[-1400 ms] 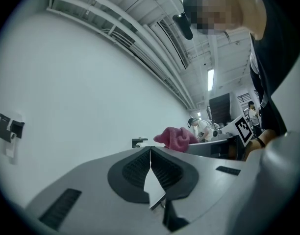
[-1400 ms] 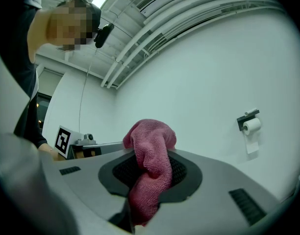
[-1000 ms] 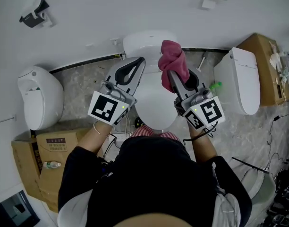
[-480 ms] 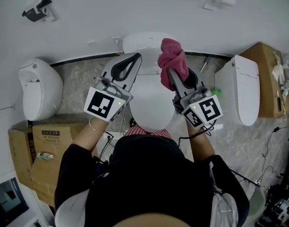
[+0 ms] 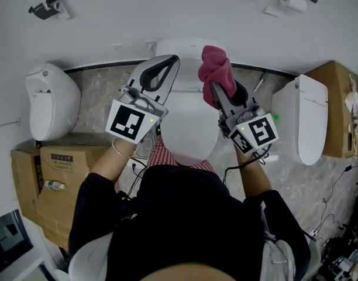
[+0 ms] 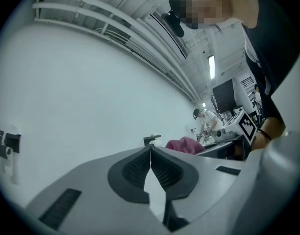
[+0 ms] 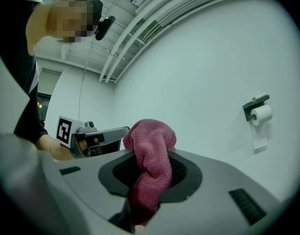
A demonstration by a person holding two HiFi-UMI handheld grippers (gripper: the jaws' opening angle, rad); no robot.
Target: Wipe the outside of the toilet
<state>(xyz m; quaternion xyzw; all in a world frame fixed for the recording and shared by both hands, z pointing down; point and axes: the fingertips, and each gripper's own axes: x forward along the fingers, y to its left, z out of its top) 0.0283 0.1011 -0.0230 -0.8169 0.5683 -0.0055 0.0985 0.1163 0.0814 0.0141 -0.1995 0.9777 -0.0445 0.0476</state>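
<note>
Now we hover over the toilet [image 5: 190,130], right tongs [image 5: 212,89] pinching the cloth [image 5: 216,68] above its tank [image 5: 176,45], left tongs [image 5: 172,63] pressed together empty, so wiping looks not yet begun, every outer side left.

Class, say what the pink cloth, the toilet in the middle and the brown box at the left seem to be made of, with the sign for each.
Pink cloth: probably microfibre or terry, matt; fine nubbly weave, soft folds.
Toilet: likely glazed ceramic, the lid perhaps plastic; smooth white rounded shell.
Brown box: cardboard, matt; flat brown panels with print.
</note>
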